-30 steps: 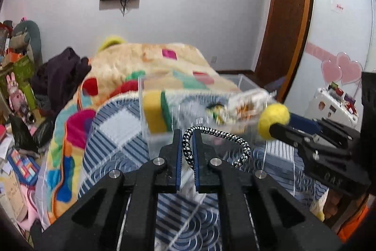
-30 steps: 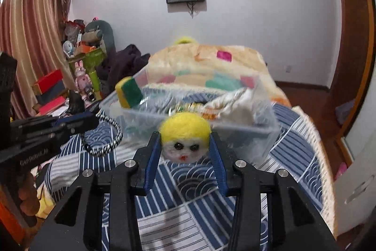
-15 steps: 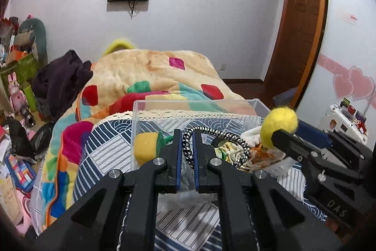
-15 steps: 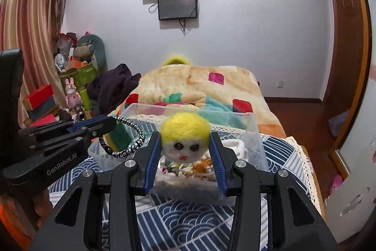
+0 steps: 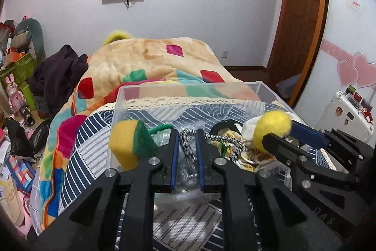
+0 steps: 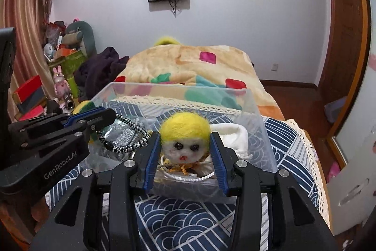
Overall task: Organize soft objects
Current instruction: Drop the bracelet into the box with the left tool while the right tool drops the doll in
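A clear plastic bin (image 5: 188,88) (image 6: 260,119) stands on the bed's blue patterned cloth. My left gripper (image 5: 186,133) (image 6: 103,117) is shut on a black-and-white braided hair tie (image 5: 225,140) (image 6: 131,133) and holds it over the bin's inside. My right gripper (image 6: 184,133) (image 5: 277,131) is shut on a felt doll head with yellow hair (image 6: 184,135) (image 5: 272,128), over the bin's right part. A yellow-green sponge (image 5: 129,142) leans at the bin's left wall. A white cloth (image 6: 232,133) and cords lie inside.
A colourful blanket (image 5: 152,62) is heaped behind the bin. Dark clothes (image 5: 56,72) and toys crowd the left side. A white suitcase (image 5: 347,109) stands at the right. A wooden door (image 5: 298,15) is at the back right.
Both grippers have moved forward and down over the bin. The hair tie and the doll head now hang inside the bin's rim, still held.
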A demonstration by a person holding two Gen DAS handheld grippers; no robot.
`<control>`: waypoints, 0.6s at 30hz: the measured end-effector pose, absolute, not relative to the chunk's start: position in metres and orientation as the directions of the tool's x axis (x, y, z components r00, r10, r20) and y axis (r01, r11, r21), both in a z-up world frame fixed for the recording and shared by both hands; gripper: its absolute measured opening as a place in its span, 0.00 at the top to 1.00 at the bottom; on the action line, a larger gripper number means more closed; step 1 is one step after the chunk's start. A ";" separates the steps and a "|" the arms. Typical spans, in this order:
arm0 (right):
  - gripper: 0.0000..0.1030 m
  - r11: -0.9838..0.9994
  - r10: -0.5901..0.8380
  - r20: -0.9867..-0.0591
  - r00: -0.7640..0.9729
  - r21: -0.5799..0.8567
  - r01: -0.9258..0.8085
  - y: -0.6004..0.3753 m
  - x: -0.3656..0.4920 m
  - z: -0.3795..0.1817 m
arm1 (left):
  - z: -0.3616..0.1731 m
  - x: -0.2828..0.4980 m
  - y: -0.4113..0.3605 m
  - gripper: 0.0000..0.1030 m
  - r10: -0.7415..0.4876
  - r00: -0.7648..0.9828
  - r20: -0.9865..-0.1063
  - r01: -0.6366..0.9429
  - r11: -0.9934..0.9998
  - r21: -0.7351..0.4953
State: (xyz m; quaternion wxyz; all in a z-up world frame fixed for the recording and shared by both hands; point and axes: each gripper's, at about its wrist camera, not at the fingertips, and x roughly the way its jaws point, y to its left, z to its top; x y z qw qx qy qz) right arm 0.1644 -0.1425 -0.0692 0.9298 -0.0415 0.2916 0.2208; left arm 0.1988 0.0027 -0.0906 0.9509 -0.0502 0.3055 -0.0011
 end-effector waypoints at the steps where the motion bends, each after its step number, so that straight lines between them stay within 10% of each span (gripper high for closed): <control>1: 0.61 0.900 0.387 -0.562 0.731 0.057 -0.433 -0.145 0.165 -0.069 | -0.090 0.196 0.002 0.83 -0.037 0.815 -0.579 -0.024 0.995 -0.097; 13: 0.46 0.889 0.422 -0.512 0.748 0.073 -0.451 -0.164 0.145 -0.047 | -0.056 0.157 0.006 0.75 -0.077 0.862 -0.502 0.011 0.991 -0.133; 18: 0.46 0.892 0.425 -0.448 0.786 0.058 -0.449 -0.173 0.127 -0.025 | -0.033 0.129 0.007 0.57 -0.053 0.901 -0.430 0.002 0.993 -0.118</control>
